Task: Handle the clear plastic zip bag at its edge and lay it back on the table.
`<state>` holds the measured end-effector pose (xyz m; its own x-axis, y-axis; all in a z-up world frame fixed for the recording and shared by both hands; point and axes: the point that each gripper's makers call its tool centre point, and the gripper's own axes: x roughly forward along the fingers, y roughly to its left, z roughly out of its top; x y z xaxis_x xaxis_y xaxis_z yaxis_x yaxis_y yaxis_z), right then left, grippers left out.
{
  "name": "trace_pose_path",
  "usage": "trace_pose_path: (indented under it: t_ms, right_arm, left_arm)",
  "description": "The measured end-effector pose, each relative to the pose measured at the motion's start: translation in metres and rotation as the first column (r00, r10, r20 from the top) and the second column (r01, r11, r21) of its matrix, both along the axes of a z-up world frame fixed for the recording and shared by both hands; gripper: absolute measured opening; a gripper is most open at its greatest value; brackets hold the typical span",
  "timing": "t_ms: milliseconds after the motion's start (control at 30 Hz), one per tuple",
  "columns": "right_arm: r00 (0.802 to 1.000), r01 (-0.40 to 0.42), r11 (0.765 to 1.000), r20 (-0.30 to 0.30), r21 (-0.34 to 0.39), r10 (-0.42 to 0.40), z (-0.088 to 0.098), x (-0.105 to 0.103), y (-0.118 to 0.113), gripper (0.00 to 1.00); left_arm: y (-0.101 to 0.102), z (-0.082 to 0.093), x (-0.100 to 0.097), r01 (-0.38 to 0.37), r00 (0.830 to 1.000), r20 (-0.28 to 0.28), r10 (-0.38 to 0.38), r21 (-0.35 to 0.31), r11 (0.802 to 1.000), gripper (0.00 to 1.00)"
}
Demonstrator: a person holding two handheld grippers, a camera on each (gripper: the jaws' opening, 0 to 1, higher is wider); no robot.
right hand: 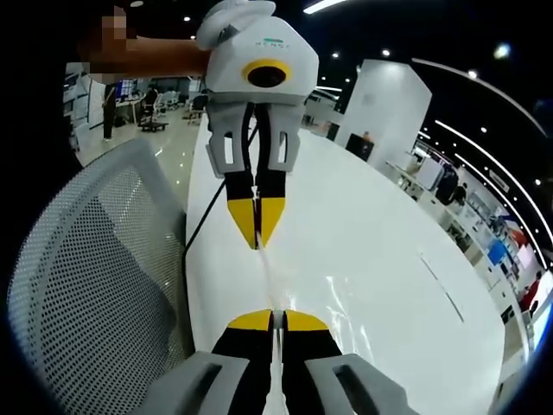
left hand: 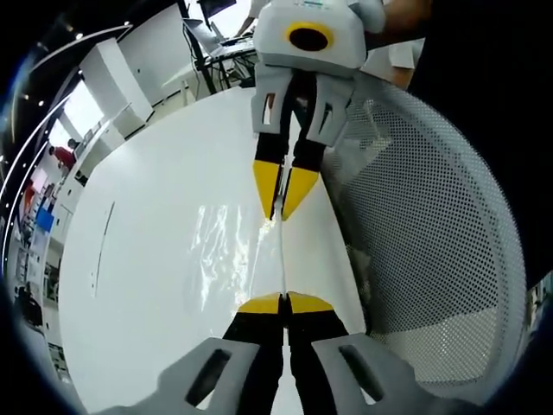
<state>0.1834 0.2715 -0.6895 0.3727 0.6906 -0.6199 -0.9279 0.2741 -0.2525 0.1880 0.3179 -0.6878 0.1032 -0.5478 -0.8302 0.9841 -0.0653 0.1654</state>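
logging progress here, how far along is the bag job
Done: both grippers have pinched the bag at one edge, left gripper and right gripper shut at opposite ends. In hand: that edge stretched between them over the table. Left: letting go so it lies flat.

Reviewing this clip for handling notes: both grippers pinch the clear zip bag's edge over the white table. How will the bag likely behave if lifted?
Probably floppy: the zip bag is thin clear film with wrinkled glare, so it should sag below its pinched edge. Likely very light, since it looks flat and empty. Possibly slippery: the left gripper and right gripper are shut on only a narrow strip above the table.
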Motion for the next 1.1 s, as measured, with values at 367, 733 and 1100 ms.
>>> trace_pose_path:
  t_ms: [367,733,1100]
  right_arm:
    - [1.000,0.008,1.000,-0.003,0.003,-0.008,0.0001,0.0004,-0.0025,0.00]
    - [1.000,0.015,1.000,-0.008,0.005,-0.015,-0.0009,-0.0006,-0.0045,0.00]
    - [1.000,0.019,1.000,-0.012,0.004,-0.019,-0.0021,-0.0014,-0.0068,0.00]
  left_arm:
    - [0.0020,0.0001,0.0013,-0.007,1.000,-0.002,0.007,-0.004,1.000,0.00]
    - [0.0048,0.0003,0.0009,-0.008,1.000,-0.004,0.008,-0.002,1.000,0.00]
    - [0.0078,0.0000,0.0011,-0.018,1.000,-0.010,0.018,-0.003,1.000,0.00]
